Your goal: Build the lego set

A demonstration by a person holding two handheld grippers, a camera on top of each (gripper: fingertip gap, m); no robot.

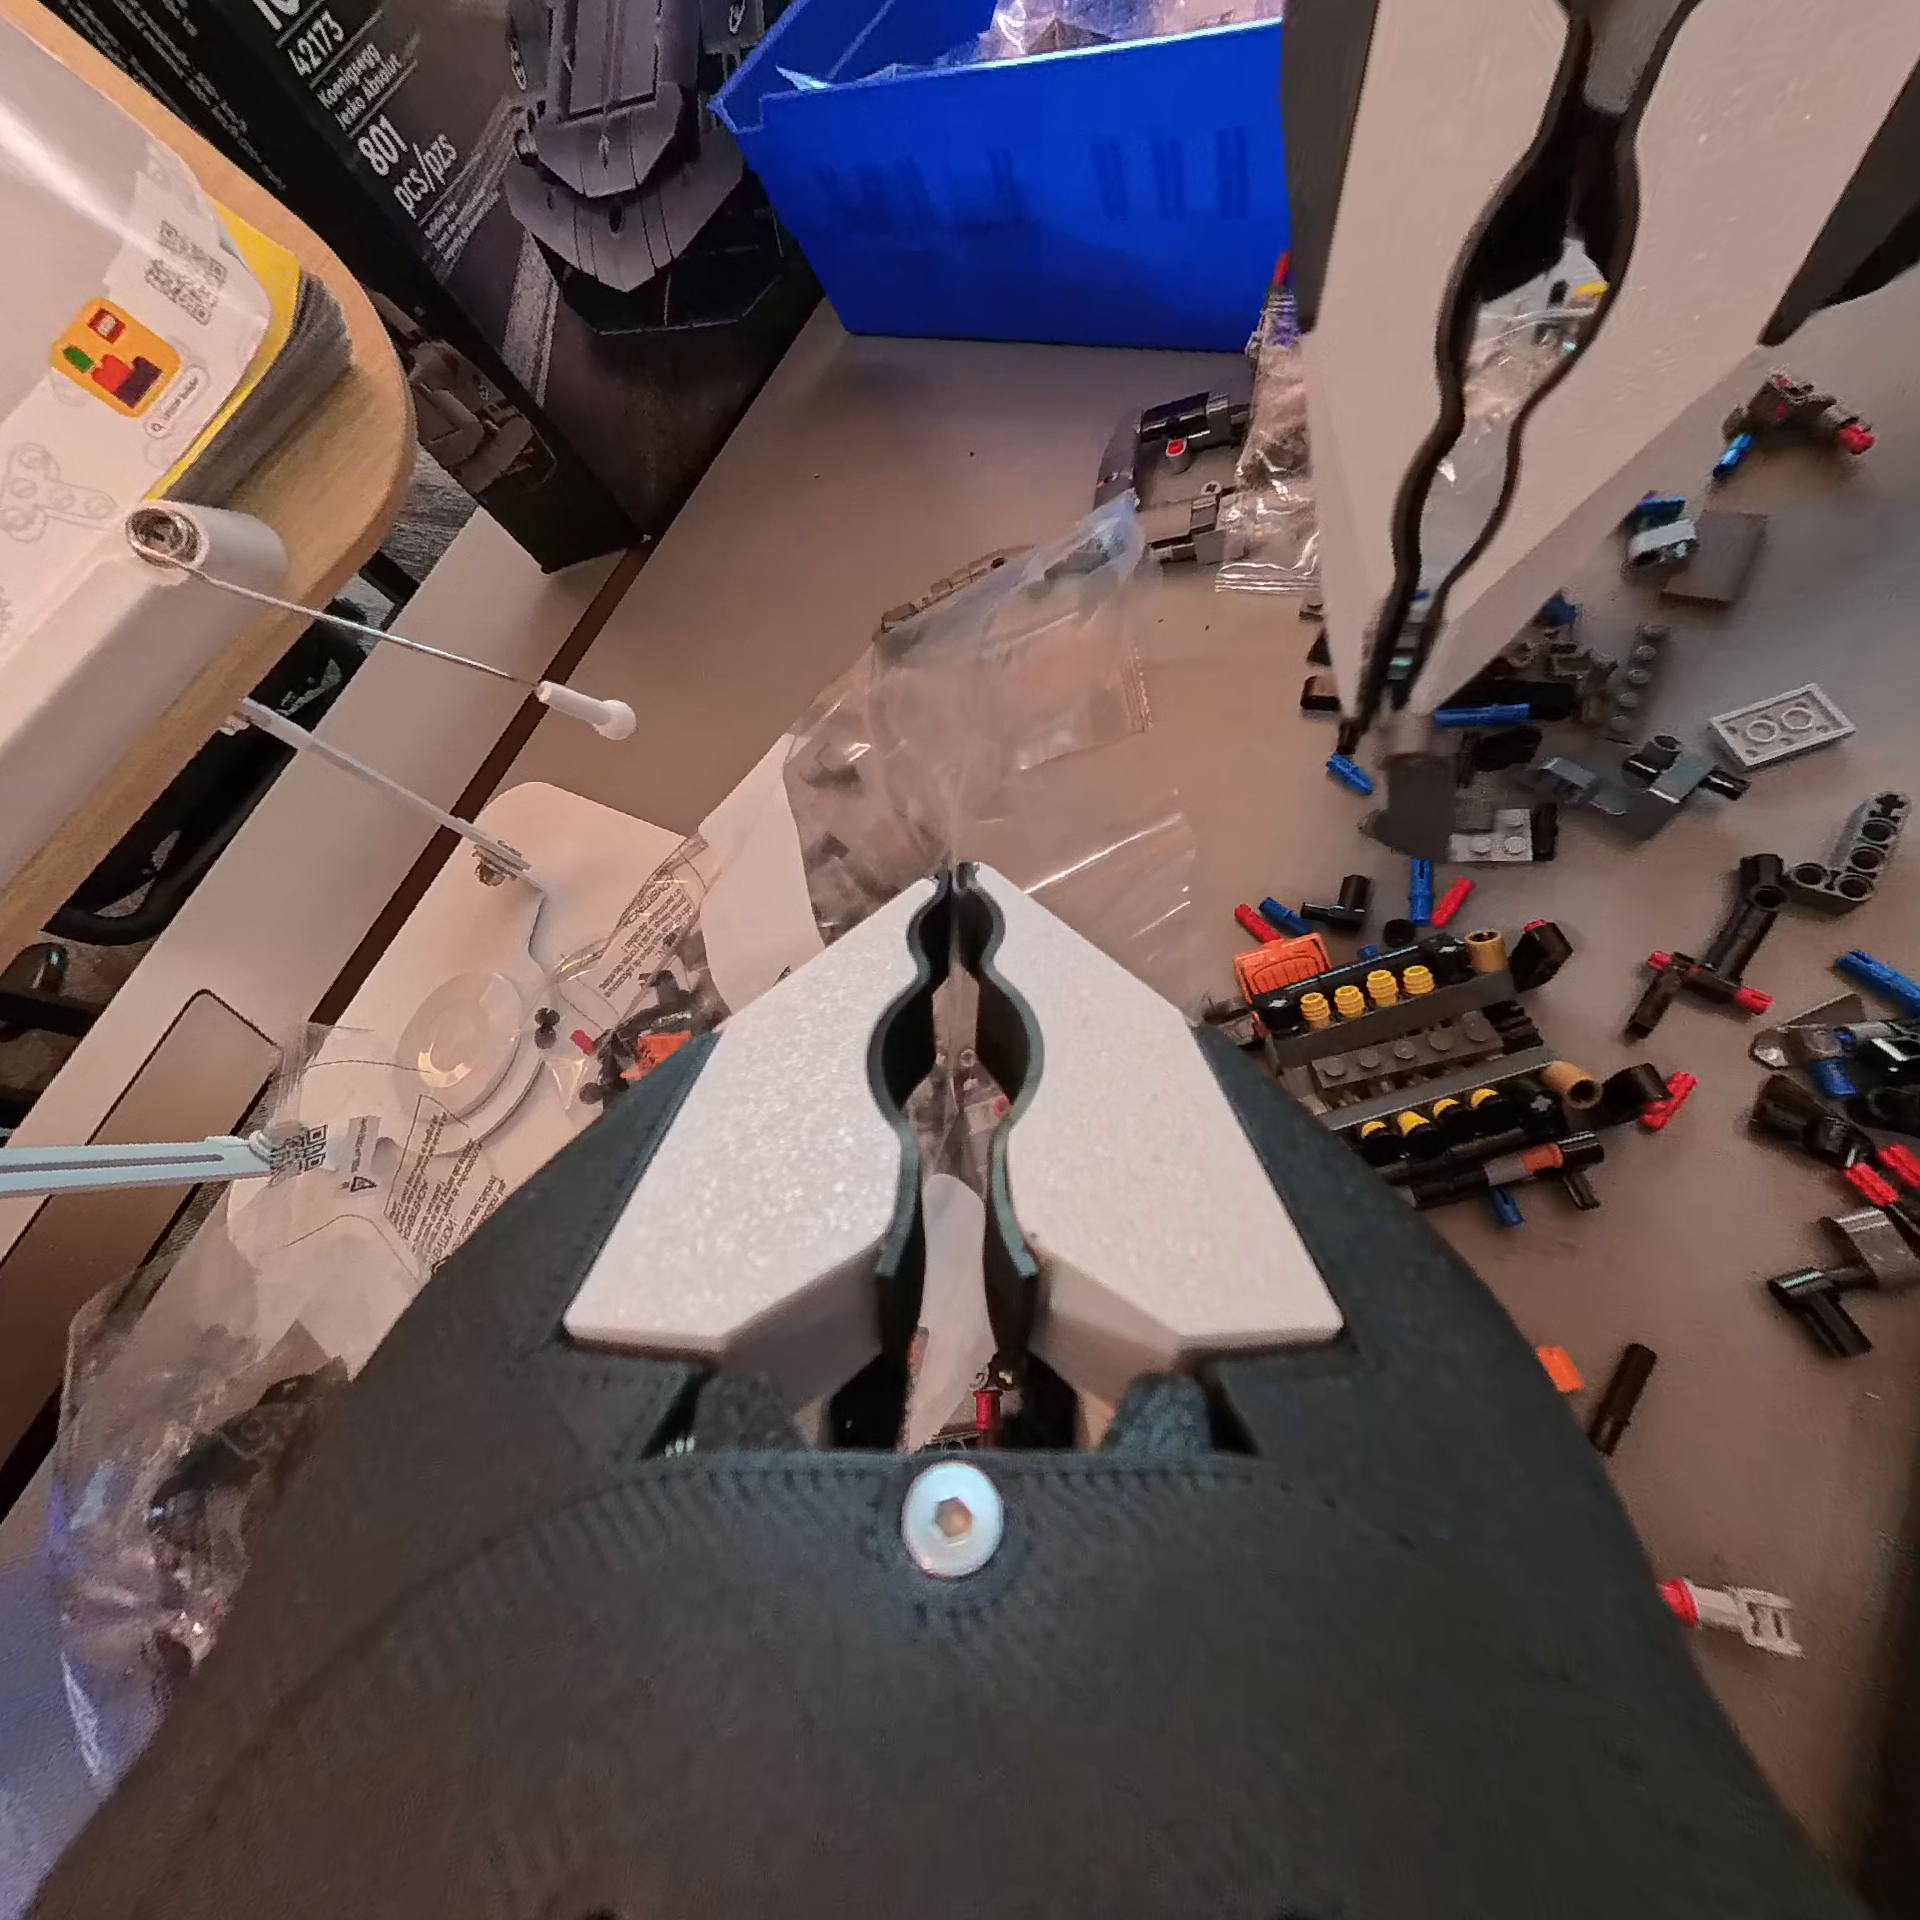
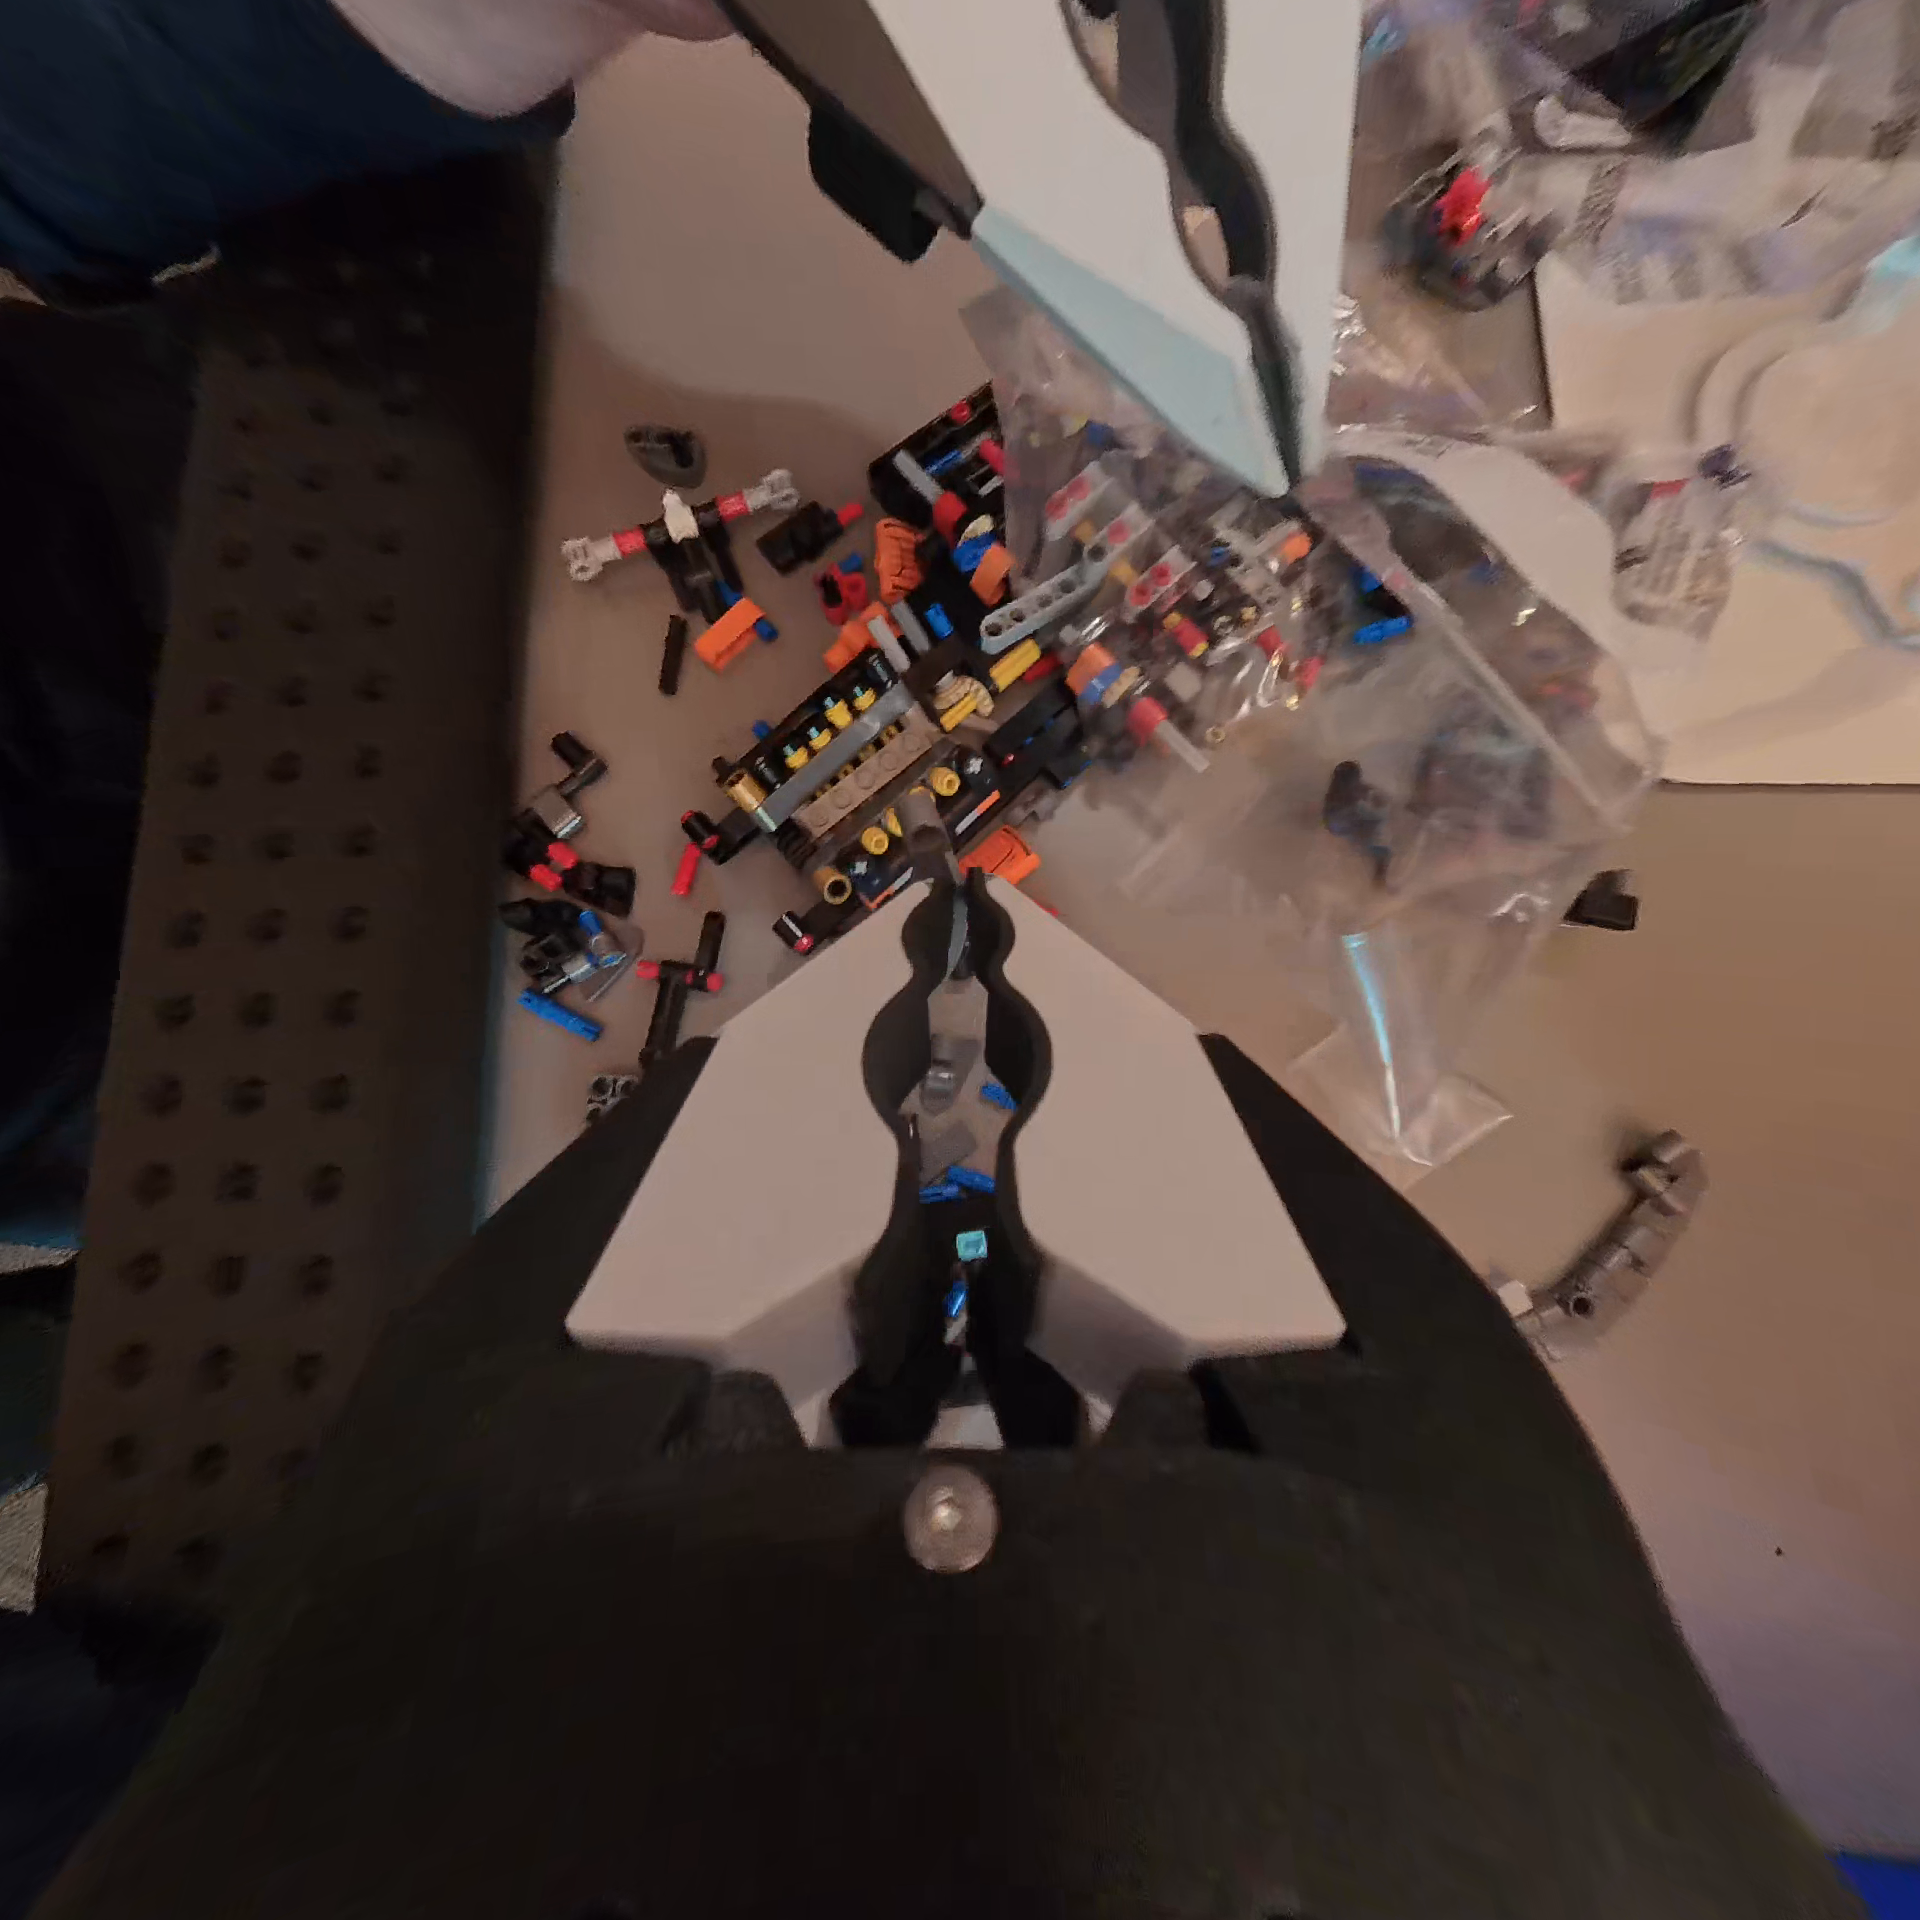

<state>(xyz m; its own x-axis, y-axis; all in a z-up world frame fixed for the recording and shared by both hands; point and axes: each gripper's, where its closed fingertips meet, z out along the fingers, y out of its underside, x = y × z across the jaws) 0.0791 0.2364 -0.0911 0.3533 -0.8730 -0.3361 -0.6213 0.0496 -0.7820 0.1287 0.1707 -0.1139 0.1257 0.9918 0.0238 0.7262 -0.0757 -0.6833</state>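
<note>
My left gripper (image 1: 954, 881) is shut on the edge of a clear plastic bag (image 1: 1039, 748). In the right wrist view the left gripper (image 2: 1283, 457) holds the bag (image 2: 1455, 748) up, with small pieces inside. My right gripper (image 2: 961, 883) is shut on a dark grey lego piece (image 2: 916, 821) that sticks out past the tips, just above the partial build (image 2: 831, 758). The left wrist view shows the right gripper (image 1: 1371, 717) with the grey piece (image 1: 1413, 800) hanging blurred below its tips. The build (image 1: 1423, 1049) is black and grey with yellow studs and lies on the table.
Loose lego pieces (image 1: 1766, 883) lie scattered around the build. A blue bin (image 1: 1039, 187) and the set's black box (image 1: 520, 208) stand at the back, a booklet (image 1: 104, 416) at left. A black perforated board (image 2: 291, 831) lies beside the pieces. A grey curved piece (image 2: 1631, 1236) lies apart.
</note>
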